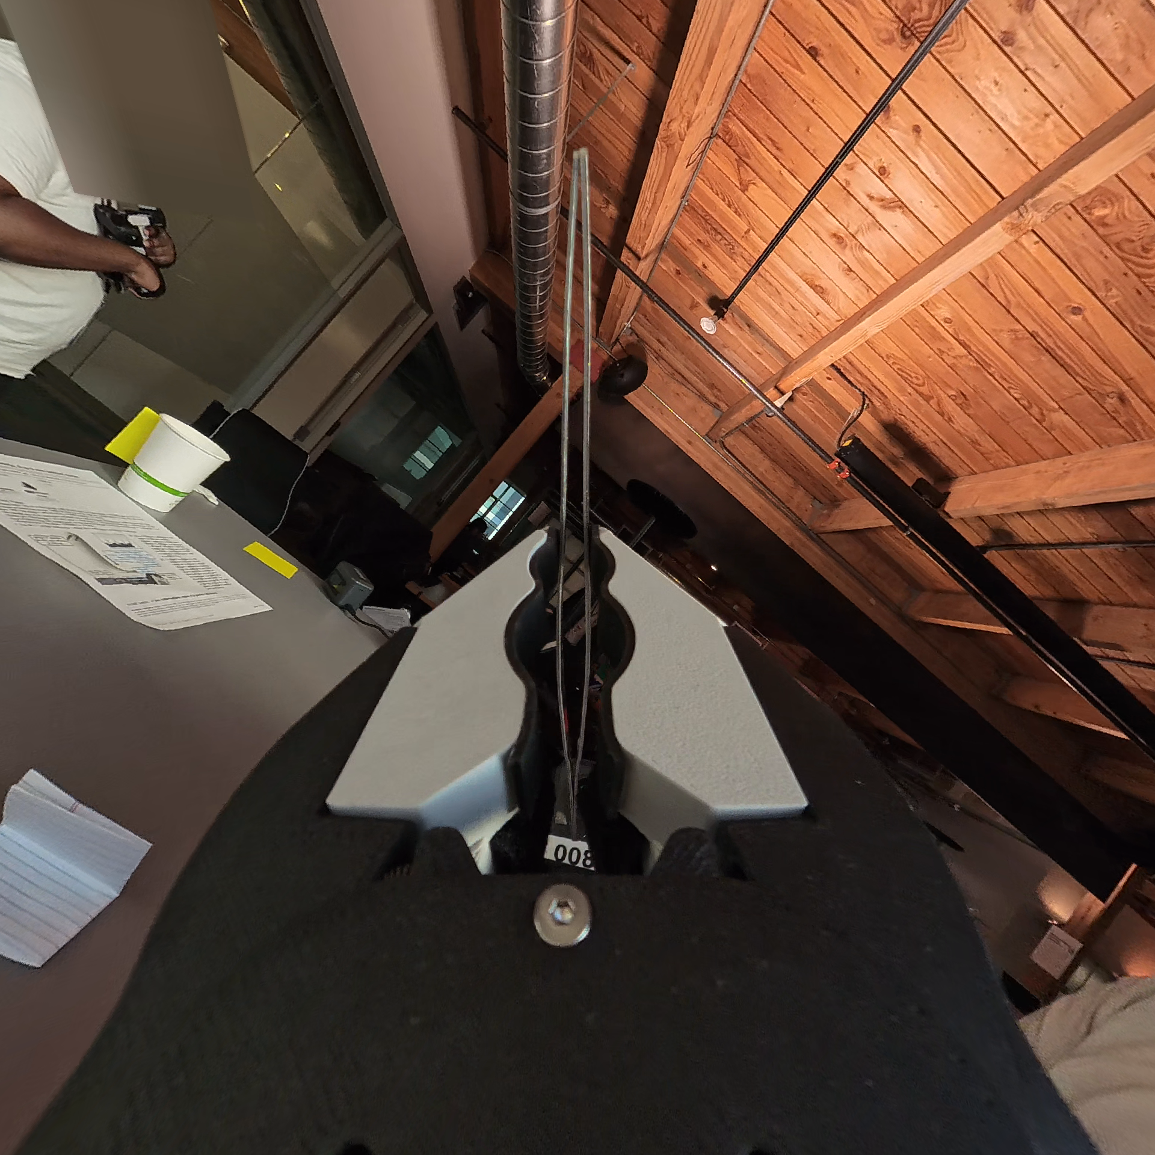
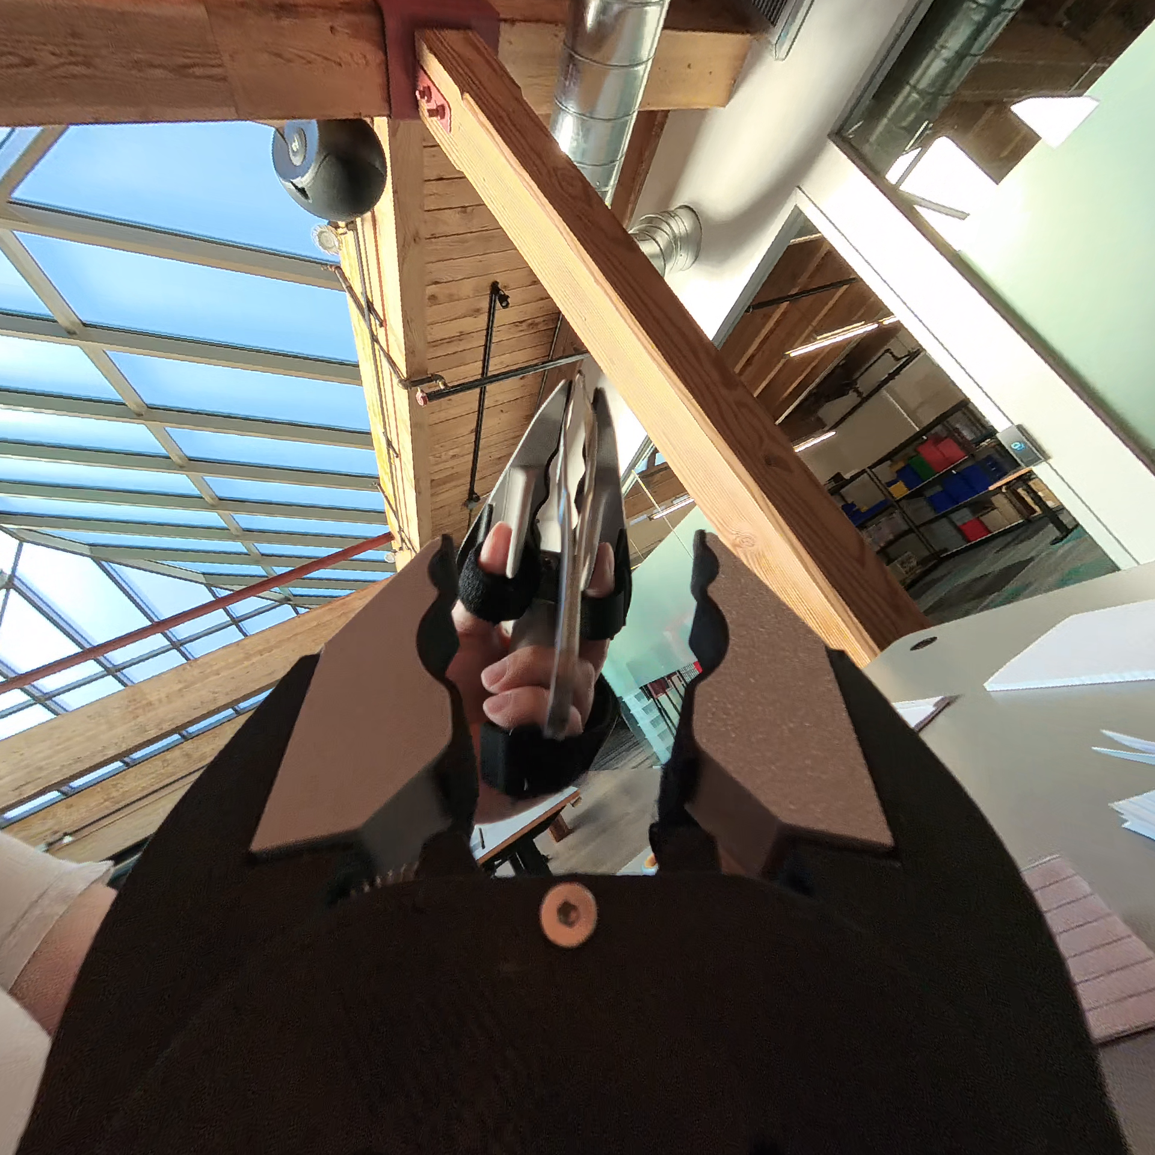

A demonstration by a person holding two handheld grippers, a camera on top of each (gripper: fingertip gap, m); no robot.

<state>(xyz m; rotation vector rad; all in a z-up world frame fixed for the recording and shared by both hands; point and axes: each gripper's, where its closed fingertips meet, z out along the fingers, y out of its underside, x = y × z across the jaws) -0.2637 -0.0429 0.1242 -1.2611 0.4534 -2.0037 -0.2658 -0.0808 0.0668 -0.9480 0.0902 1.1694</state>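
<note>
Nearest me, my left gripper [image 1: 575,544] is clenched on a thin shiny folded sheet [image 1: 578,375], which points up toward the wooden ceiling [image 1: 875,250], right of the grey table [image 1: 187,687]. My right gripper [image 2: 572,556] gapes empty, facing the sheet without touching it.

paper cup [image 1: 172,462] behind printed sheet [image 1: 125,550] on table [image 1: 187,700], notepad [image 1: 56,875] nearer, left

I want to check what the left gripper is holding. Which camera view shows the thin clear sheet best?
The left wrist view shows it best: the thin clear sheet stands edge-on, pinched between the shut fingers of the left gripper and rising toward the wooden ceiling. The right wrist view shows the sheet blurred, partly hidden by the hand.
</note>
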